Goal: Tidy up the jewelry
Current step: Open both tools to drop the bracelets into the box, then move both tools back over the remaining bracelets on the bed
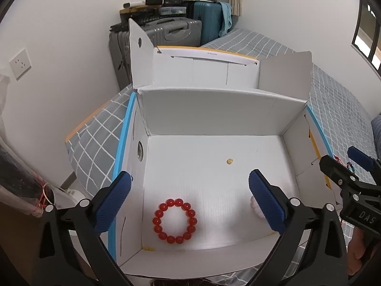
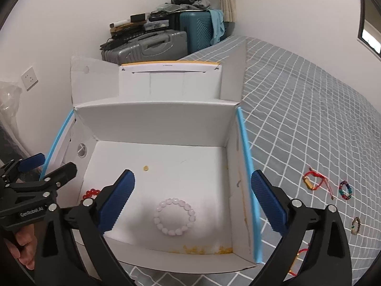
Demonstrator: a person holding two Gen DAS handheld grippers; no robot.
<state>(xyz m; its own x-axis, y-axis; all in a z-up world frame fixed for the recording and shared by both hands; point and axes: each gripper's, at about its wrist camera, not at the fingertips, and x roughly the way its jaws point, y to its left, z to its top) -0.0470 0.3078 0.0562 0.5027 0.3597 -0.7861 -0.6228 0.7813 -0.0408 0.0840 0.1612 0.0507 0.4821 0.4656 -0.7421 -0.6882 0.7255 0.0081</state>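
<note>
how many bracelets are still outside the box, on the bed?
4 visible, all right of the box: a red cord bracelet, a multicolour bead bracelet, an olive bead bracelet, and a red cord piece half hidden behind the right gripper. More may be hidden.

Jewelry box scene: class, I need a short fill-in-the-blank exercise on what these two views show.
1. The red bead bracelet lies inside the white ____.
2. The bracelet below the right gripper is pale ____.
3. Both grippers' jaws stand ____.
4. The unsorted bracelets lie on the checked ____.

Missing words: box; pink; open; bedcover
</note>
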